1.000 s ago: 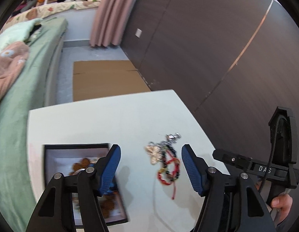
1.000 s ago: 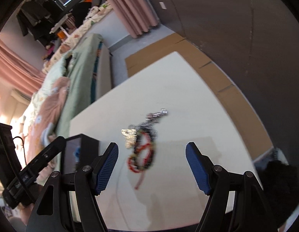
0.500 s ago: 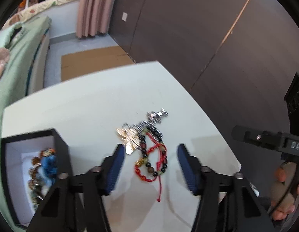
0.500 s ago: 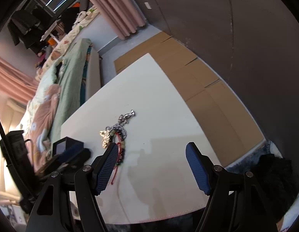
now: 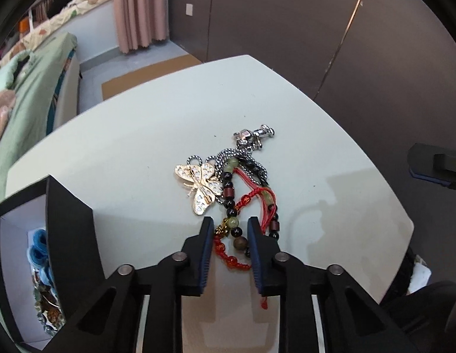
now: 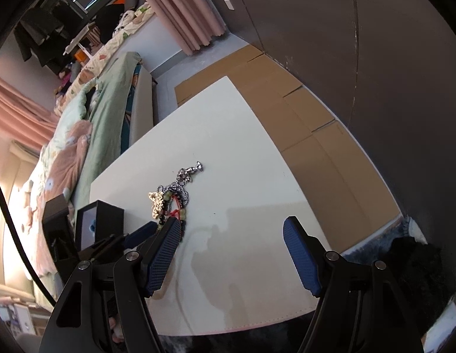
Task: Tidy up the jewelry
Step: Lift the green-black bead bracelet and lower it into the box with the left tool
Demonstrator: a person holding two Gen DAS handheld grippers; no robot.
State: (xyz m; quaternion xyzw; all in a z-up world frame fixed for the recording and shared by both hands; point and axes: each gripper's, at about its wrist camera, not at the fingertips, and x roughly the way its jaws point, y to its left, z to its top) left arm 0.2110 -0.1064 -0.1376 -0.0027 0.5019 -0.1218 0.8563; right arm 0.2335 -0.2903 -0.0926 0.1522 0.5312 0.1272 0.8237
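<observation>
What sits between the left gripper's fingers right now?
Left wrist view: beads of the bracelets lie between the left gripper's fingers, on the table.

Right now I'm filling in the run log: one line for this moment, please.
left gripper: closing around beaded bracelets, grip unconfirmed | right gripper: open, empty | butterfly brooch: on table | jewelry box: open

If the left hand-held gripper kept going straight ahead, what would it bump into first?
Probably the beaded bracelets: the left hand-held gripper already has beads between its narrowed fingers. Beyond them lie the butterfly brooch and silver chain.
</observation>
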